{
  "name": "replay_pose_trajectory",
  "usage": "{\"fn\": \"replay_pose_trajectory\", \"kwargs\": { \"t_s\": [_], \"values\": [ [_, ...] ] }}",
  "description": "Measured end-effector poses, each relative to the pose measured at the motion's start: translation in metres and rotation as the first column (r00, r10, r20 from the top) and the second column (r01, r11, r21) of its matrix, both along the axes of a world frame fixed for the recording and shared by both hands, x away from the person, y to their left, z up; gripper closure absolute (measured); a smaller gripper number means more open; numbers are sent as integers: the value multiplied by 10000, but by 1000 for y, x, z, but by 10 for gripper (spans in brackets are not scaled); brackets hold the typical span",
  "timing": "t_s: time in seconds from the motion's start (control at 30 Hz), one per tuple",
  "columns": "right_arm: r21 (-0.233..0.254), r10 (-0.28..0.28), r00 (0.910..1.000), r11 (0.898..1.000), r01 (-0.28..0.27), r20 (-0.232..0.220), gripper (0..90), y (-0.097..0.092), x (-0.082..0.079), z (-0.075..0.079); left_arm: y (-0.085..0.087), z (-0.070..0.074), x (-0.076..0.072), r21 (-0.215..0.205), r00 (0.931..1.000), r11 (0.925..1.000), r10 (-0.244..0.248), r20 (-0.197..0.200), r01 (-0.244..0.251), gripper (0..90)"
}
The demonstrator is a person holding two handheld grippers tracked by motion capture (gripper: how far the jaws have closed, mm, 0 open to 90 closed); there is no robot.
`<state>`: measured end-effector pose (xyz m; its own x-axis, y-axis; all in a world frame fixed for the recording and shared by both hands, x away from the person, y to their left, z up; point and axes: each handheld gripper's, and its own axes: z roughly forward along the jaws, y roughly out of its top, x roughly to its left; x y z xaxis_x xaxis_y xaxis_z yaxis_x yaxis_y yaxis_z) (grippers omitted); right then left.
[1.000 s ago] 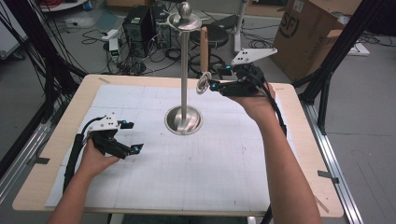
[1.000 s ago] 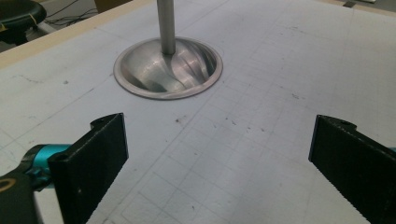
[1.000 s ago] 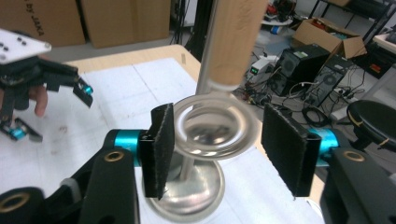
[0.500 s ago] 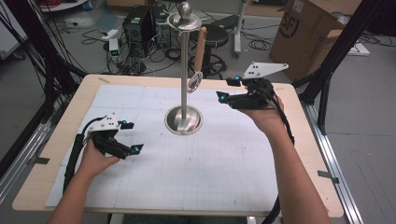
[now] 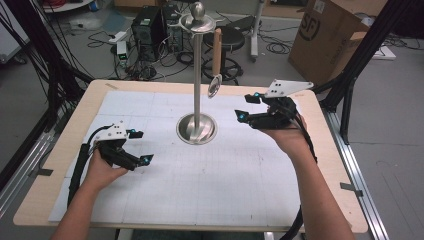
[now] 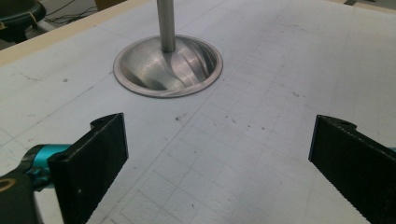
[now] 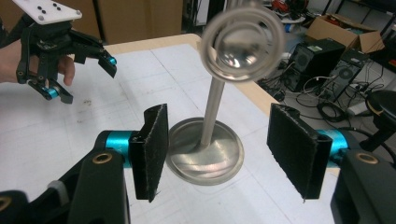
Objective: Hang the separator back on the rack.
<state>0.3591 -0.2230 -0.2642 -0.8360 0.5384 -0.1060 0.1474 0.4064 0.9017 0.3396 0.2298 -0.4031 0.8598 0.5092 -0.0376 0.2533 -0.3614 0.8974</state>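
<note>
A steel stand (image 5: 197, 129) with a round base and a tall pole rises from the middle of the table. A spoon with a wooden handle (image 5: 216, 60) hangs from a hook at the top of the stand, bowl down. My right gripper (image 5: 244, 107) hovers to the right of the pole, apart from the spoon. Its jaws have just been opening and nothing is between them. In the right gripper view the blurred spoon bowl (image 7: 243, 42) hangs above the jaws (image 7: 223, 121) and the base (image 7: 205, 151). My left gripper (image 5: 142, 146) rests open at the left, pointing at the base (image 6: 166, 65).
A white gridded mat (image 5: 215, 185) covers the wooden table. Behind the table are a cardboard box (image 5: 330, 35), computer towers (image 5: 150, 25), a stool (image 5: 235, 35) and floor cables. Black frame posts stand at both sides.
My right gripper has drawn back from the spoon's bowl, moving right and down. Its jaws stand wider. The spoon hangs free on the stand. The left gripper has not moved.
</note>
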Motion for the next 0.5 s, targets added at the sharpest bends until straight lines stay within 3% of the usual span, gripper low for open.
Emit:
{"fn": "replay_pose_trajectory", "kwargs": {
  "t_s": [0.5],
  "values": [
    [338,-203,9991,9992,215,-370,341,-24,-12,-36,0,-1,0,38,10000,10000,-4,-52,5,52]
  ]
}}
